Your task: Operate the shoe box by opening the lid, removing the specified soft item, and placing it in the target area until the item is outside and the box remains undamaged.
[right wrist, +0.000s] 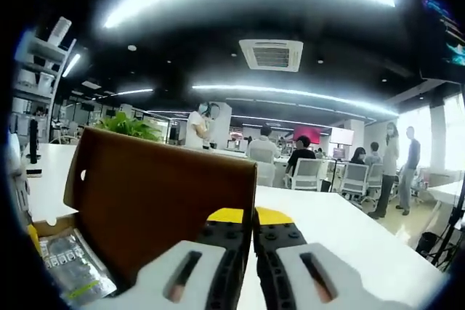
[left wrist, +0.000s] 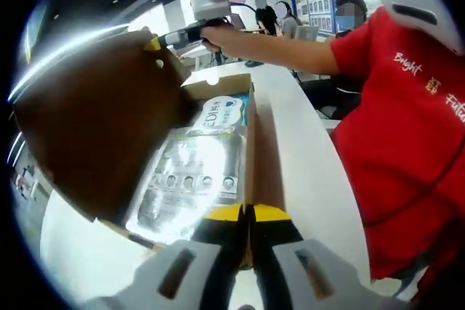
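Observation:
The cardboard shoe box [left wrist: 251, 136] lies open on a white table. Its brown lid [left wrist: 94, 121] stands raised at the left. My left gripper [left wrist: 247, 214] sits at the box's near side wall, its yellow-tipped jaws shut on the rim. The right gripper [left wrist: 161, 40], held by a person's hand, pinches the lid's top edge. In the right gripper view my right gripper [right wrist: 253, 215] is shut on the lid [right wrist: 160, 201] at its corner. Inside the box lie a shiny clear soft packet [left wrist: 190, 172] and a white-and-blue packet [left wrist: 221, 110]; the clear packet [right wrist: 73, 266] also shows under the lid.
The white table [left wrist: 305, 165] runs on to the right of the box. A person in a red shirt [left wrist: 407, 128] stands close at the right. More desks, chairs [right wrist: 305, 173] and people fill the office behind; a green plant [right wrist: 129, 125] rises past the lid.

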The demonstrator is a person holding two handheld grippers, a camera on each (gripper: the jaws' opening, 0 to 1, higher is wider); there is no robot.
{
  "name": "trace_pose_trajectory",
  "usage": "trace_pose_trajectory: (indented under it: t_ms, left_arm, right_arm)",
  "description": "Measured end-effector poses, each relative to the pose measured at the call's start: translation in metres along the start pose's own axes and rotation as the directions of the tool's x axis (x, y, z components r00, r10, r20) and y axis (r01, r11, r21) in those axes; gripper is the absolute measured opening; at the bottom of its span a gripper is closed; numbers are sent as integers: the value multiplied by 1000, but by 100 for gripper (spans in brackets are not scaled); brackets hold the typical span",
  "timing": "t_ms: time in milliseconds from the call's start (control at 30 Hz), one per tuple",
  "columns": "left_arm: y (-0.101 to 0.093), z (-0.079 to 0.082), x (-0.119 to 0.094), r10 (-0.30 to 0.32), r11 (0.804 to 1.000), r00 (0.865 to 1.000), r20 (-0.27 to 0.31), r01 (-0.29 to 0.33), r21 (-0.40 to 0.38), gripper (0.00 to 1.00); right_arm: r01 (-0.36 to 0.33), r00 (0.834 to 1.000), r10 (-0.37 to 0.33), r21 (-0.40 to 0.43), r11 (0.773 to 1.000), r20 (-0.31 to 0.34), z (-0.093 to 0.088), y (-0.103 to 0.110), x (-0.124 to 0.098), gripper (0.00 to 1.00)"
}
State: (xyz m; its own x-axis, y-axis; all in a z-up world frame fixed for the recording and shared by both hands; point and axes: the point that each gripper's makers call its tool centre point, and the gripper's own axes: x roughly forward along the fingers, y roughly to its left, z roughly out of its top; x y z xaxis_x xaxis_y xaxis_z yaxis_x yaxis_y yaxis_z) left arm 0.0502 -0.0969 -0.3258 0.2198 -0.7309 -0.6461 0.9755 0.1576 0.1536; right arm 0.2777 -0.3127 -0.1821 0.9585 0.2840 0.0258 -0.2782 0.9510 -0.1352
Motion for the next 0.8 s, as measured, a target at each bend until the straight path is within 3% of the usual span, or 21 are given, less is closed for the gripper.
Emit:
trace_pose_trajectory:
  t_ms: [300,433,533,700,800]
  left_arm:
    - [-1,2,1,-16,1000,1000,4,16,-16,2]
    - [-2,3,1,-16,1000,1000,5,16,-13,2]
    - [-3,4,2,-20,1000,1000,2,20,-16,2]
    - [-3,5,2,-9,1000,1000,4,9,-9,2]
    - [-3,5,2,-8,1000,1000,3,8,-8,2]
  right_arm:
    - [10,1000,-10,-31,999,-17,-8,-2,10,1]
    - [4,999,-4,-2,1000,-36,-13,-3,15,1]
    - [-15,995,18,31,999,-99,-30,0,16,2]
    - [-17,994,16,-9,1000,-108,-36,2,12,2]
    - [-33,983,35,10,999,-180,-59,7,6,3]
